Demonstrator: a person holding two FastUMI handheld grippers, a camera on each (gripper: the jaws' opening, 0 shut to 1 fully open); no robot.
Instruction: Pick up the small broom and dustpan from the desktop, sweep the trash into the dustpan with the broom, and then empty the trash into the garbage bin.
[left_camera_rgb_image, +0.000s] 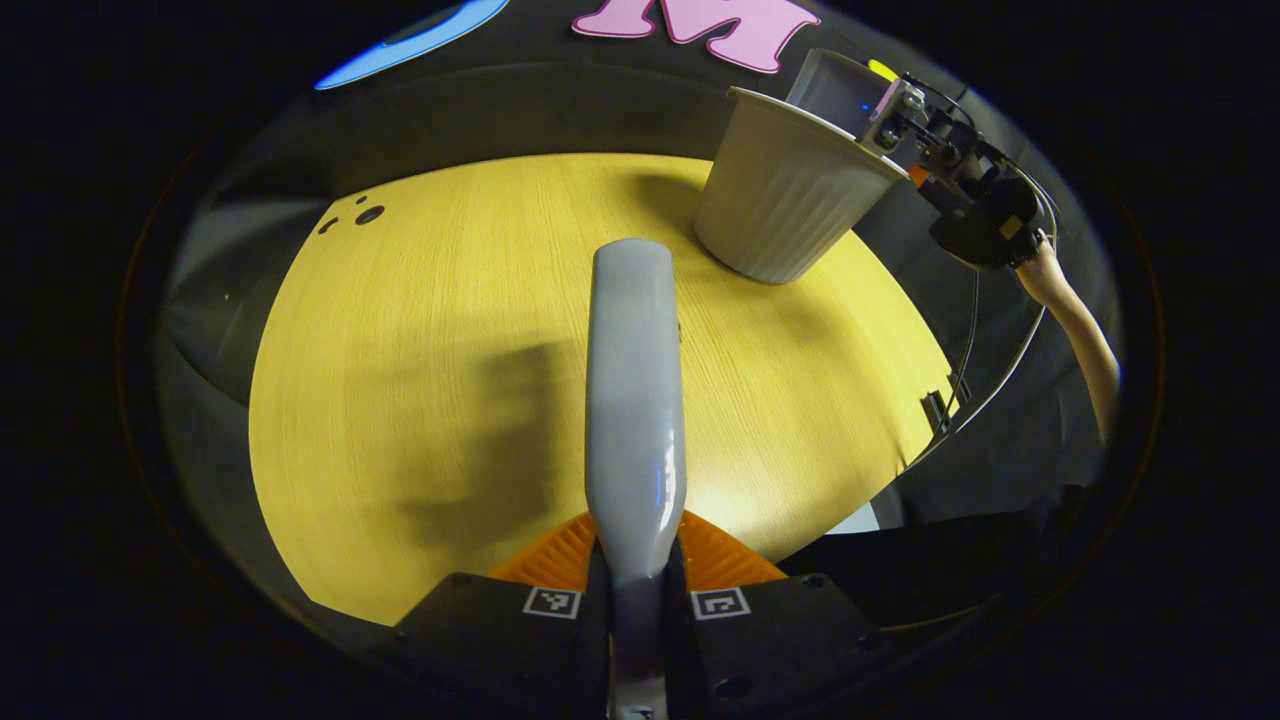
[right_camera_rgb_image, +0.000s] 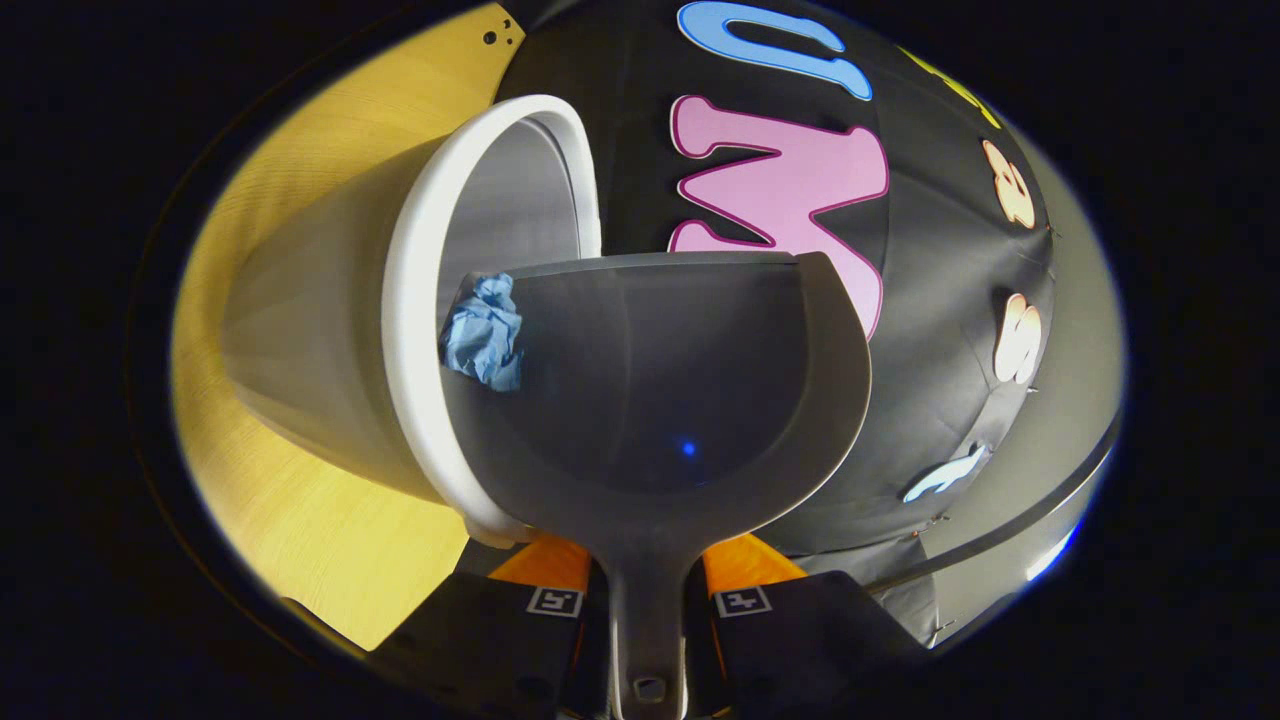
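Yellow wood-grain bench (left_camera_rgb_image: 420, 400) with rounded far edge, white ribbed garbage bin (left_camera_rgb_image: 785, 195) standing upright on its far right part, three small dark holes (left_camera_rgb_image: 352, 214) near the far left corner, shadows across the middle.

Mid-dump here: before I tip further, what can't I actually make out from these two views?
- Broom bristles: left gripper view shows just its grey handle end-on; the handle hides the head.
- Bin bottom: right gripper view has the dustpan covering the opening.
- Whether the blue paper wad is the last of the trash: the pan's raised wall could hide small bits.
- Right claw grip: too small and distant in the left gripper view.
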